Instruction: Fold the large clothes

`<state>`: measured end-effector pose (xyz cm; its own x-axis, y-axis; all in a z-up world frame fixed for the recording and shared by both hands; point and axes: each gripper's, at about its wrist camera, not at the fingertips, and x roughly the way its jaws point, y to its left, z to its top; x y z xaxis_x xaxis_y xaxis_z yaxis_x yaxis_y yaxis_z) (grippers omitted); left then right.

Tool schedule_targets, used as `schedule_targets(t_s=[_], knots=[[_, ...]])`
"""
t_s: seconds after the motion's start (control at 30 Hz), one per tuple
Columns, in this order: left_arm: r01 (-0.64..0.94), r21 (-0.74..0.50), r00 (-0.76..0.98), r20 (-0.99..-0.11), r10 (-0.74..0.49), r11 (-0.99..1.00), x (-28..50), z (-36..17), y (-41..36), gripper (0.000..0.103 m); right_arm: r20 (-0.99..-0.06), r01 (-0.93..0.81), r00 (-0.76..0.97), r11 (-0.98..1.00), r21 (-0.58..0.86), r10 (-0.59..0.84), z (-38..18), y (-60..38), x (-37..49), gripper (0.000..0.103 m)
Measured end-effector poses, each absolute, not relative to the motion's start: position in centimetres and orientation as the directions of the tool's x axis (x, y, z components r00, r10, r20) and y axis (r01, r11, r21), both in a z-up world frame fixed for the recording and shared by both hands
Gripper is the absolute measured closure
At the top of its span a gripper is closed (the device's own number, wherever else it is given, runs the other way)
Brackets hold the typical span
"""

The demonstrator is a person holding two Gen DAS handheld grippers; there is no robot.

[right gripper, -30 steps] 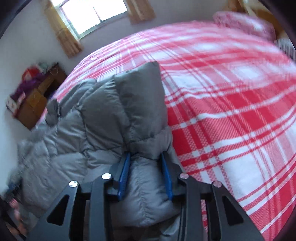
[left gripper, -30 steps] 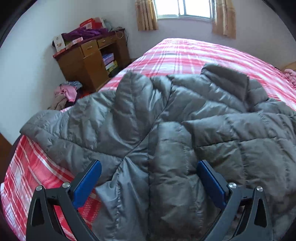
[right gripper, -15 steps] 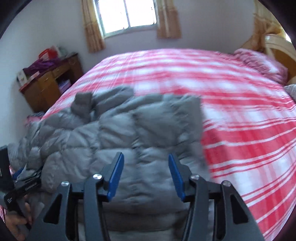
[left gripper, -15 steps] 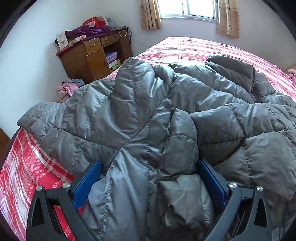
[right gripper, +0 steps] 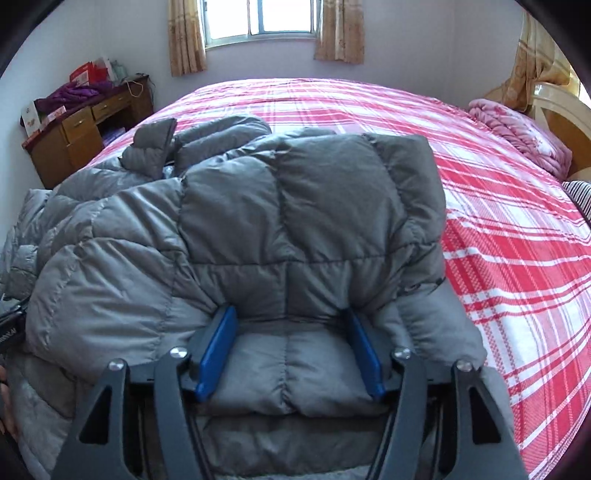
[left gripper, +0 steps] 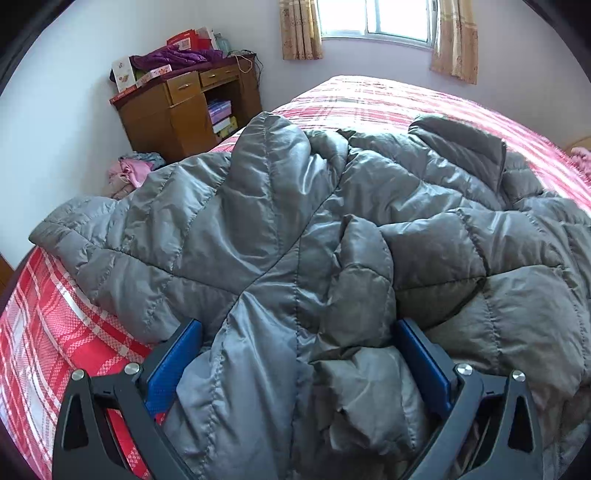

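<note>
1. Jacket [left gripper: 295, 236], a large grey quilted down garment, lies crumpled across the near left part of a bed [right gripper: 498, 229], one edge reaching the mattress corner at left.
2. At left, the left gripper [left gripper: 295, 369] stands with its blue pads spread wide on either side of a bunched ridge of the jacket; the pads do not appear to press the fabric, so it reads as open and, by judgement, poised to take a fresh hold.
3. At right, the right gripper [right gripper: 291, 350] is opening its jaws around a flat padded panel of the jacket that lies between them, no longer pinched. The likely reason: this flap has just been laid over the body of the garment and is being let go.
4. Folded section in the right wrist view sits squarely on the layers beneath, its far edge near the bare bedspread; the fold looks only partly done.
5. Red-and-white plaid bedspread covers the bed, soft and yielding underfoot of the load.
6. Far left, a wooden desk [left gripper: 184, 107] piled with boxes and purple cloth stands by the wall; a curtained window [right gripper: 258, 18] lights the far wall; pink bedding [right gripper: 517, 129] lies far right.
</note>
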<state>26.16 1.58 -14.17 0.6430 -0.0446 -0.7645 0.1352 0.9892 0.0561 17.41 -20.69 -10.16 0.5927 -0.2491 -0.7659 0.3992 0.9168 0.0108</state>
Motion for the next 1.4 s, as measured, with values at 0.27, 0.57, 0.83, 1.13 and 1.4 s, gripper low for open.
schedule_targets(t_s=[0.27,0.57,0.83,1.13,1.4], knots=[[0.082,-0.002,0.705,-0.707,-0.059,0.997,25.7,-8.7,7.8,0.001,-0.764,0.39,0.607,0.92,0.047,-0.218,-10.1,-20.7,17.2,0.029],[-0.308,0.067,0.688,-0.673,0.271,0.949,33.5,-5.6,22.0,0.001,-0.765,0.377,0.611,0.925,0.053,-0.205,-10.2,-20.4,17.3,0.022],[-0.456,0.108,0.535,-0.76,0.369,0.883,37.3,-10.3,26.9,0.001,-0.765,0.376,0.609,0.925,0.046,-0.209,-10.3,-20.2,17.4,0.022],[-0.486,-0.06,0.579,-0.769,0.27,0.872,37.2,-12.3,27.8,0.062,-0.764,0.376,0.611,0.925,0.049,-0.208,-10.4,-20.2,17.5,0.021],[-0.358,-0.096,0.714,-0.669,0.206,0.929,36.8,-8.7,24.2,0.097,-0.764,0.376,0.61,0.925,0.046,-0.21,-10.4,-20.2,17.5,0.021]])
